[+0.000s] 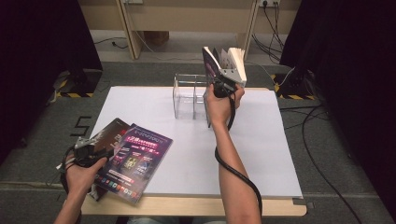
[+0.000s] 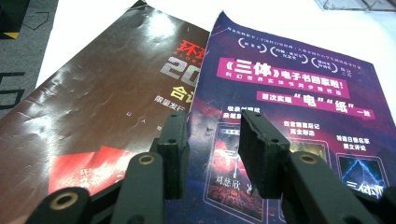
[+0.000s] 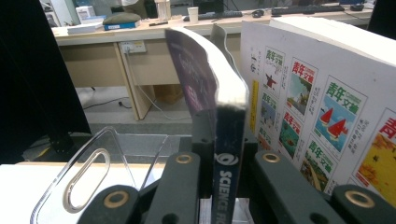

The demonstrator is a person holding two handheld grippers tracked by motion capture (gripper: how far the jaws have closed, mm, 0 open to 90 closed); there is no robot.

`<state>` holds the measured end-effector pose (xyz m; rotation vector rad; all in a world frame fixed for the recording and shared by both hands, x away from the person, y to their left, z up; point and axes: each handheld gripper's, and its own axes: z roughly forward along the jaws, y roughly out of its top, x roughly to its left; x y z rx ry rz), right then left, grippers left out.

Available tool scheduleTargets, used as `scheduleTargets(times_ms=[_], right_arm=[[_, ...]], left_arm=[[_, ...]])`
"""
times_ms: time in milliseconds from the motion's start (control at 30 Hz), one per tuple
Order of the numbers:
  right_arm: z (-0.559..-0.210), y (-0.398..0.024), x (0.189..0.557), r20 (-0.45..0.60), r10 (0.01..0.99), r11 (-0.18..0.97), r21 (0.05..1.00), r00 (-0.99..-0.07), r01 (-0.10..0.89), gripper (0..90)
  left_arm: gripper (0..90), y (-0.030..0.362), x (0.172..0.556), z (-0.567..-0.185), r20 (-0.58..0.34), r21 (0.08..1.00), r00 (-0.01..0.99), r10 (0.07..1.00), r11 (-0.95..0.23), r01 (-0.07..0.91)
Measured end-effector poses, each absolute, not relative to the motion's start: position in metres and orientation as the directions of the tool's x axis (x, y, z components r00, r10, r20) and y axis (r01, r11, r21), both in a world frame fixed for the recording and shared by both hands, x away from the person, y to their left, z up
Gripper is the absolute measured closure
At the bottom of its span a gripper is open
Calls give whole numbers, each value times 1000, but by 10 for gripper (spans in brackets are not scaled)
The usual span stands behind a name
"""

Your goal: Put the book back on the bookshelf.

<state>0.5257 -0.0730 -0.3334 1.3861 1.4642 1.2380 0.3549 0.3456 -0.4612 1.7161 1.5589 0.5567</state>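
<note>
Left gripper point(image 2: 212, 154): jaws apart, hovering over two glossy magazines at the table's point(image 1: 261, 154) near left edge — creased brown magazine point(image 2: 88, 112), purple magazine point(image 2: 289, 116) printed "三体", overlapping it. Clear acrylic rack point(image 1: 189, 95) at table centre back. Right gripper point(image 3: 219, 172): jaws clamped on upright magazine point(image 3: 226, 130), spine reading "SCIENCE", raised above rack; beside it white booklet point(image 3: 322, 102) with "青年文摘" covers.

Office or lab: desks point(image 3: 154, 28), keyboard point(image 3: 306, 9), wall sockets point(image 3: 133, 46), floor cables point(image 1: 322, 140).
</note>
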Motion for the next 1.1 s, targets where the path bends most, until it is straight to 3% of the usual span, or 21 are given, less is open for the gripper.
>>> scheduleTargets(times_ms=[1100], right_arm=[[-338, -90, 506, 89, 989, -53, 958, -119, 283, 722]], left_arm=[[617, 343, 354, -461, -155, 757, 175, 972, 3, 653]])
